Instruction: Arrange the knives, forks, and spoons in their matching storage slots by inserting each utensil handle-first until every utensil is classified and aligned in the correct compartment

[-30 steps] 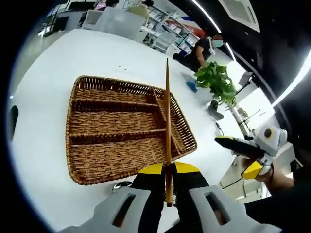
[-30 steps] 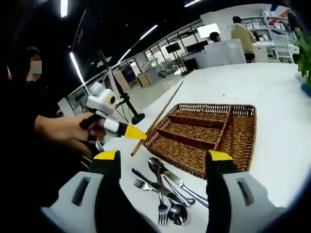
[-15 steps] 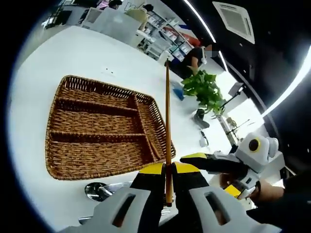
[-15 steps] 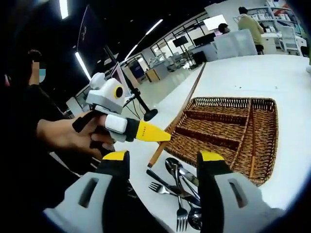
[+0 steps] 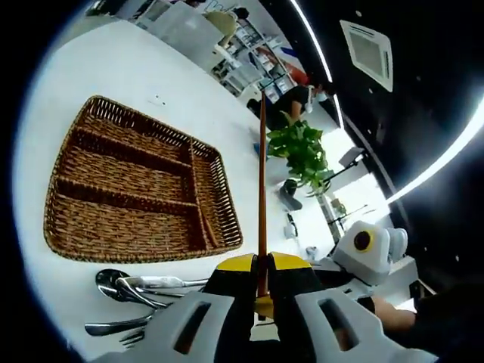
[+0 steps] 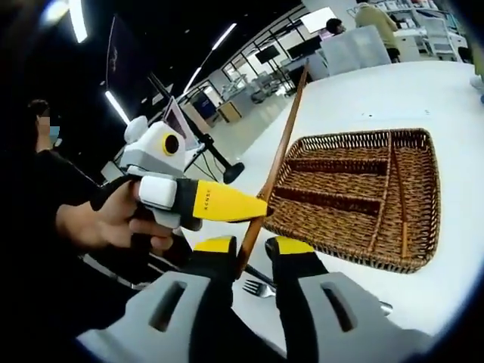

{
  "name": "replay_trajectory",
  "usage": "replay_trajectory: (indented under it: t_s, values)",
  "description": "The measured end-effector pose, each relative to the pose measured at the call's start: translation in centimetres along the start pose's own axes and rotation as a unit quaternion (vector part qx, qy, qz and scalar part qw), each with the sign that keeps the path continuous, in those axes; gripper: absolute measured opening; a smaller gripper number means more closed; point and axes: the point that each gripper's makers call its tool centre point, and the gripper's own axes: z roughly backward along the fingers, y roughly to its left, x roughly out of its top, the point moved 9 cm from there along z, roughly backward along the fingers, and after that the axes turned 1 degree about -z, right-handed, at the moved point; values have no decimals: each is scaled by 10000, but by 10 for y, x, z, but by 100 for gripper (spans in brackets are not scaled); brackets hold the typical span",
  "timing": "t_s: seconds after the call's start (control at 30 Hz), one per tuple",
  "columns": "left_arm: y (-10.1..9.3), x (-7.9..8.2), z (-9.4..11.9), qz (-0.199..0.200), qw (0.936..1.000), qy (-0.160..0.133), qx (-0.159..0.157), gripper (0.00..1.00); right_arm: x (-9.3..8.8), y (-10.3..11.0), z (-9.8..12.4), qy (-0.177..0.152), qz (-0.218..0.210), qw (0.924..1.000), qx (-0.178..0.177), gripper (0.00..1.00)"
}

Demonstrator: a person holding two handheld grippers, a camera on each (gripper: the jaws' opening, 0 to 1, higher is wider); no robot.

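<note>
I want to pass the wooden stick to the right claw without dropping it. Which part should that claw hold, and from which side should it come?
Probably the short lower end of the wooden stick, just below where the left claw clamps it. The stick is thin and straight, and that end lies between the jaws of the right claw, so come from below, one jaw on each side of the shaft.

wicker tray (image 5: 219, 204): four slots, one chopstick inside | spoons, fork (image 5: 140, 291): loose beside tray
</note>
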Motion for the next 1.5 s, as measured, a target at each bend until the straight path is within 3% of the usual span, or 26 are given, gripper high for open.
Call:
replay_trajectory:
  t_s: [0.07, 0.17, 0.37, 0.47, 0.67, 0.77, 0.9, 1.03, 1.1, 1.17, 1.23, 1.3, 1.37, 1.5]
  values:
    - [0, 0, 1, 4, 10000, -9, 3, 5, -1, 2, 2, 119, 75, 9999, -37, 7]
    - [1, -1, 1, -45, 10000, 35, -2, 5, 0, 0, 5, 176, 78, 9995, -241, 6]
    - [-4, -5, -2, -155, 9998, 140, -11, 5, -1, 1, 6, 302, 313, 9988, -218, 6]
    - [-5, -8, -4, -242, 9993, 270, -17, 5, 1, 1, 7, 273, 251, 9990, -243, 7]
    - [-7, -7, -3, -290, 9993, 229, -63, 5, 4, 2, 10, 309, -24, 9985, -449, 4]
    - [-9, -4, -5, -1011, 9948, 85, -105, 6, 7, 3, 11, 326, -23, 9981, -523, 4]
    - [-12, -3, -5, -1689, 9854, 215, -5, 11, 8, 1, 13, 428, -235, 9973, -556, 4]
    - [-11, -1, -1, -1888, 9817, 229, 6, 19, 10, -1, 16, 451, -161, 9967, -658, 4]
    - [-8, 2, 3, -2146, 9762, 294, 134, 24, 11, -3, 18, 472, -215, 9961, -716, 4]
    - [-6, 5, 7, -2553, 9663, 257, 210, 28, 12, -5, 19, 473, -205, 9954, -809, 4]
    - [-5, 9, 12, -3043, 9522, 172, 214, 29, 13, -7, 22, 510, -164, 9941, -941, 4]
    - [-1, 11, 18, -3429, 9379, 267, 451, 34, 14, -10, 24, 541, -169, 9930, -1038, 4]
    - [4, 14, 23, -3521, 9331, 369, 628, 40, 15, -15, 27, 545, -187, 9917, -1146, 4]
    - [10, 22, 34, -3858, 9175, 272, 923, 58, 19, -20, 32, 493, -189, 9912, -1217, 4]
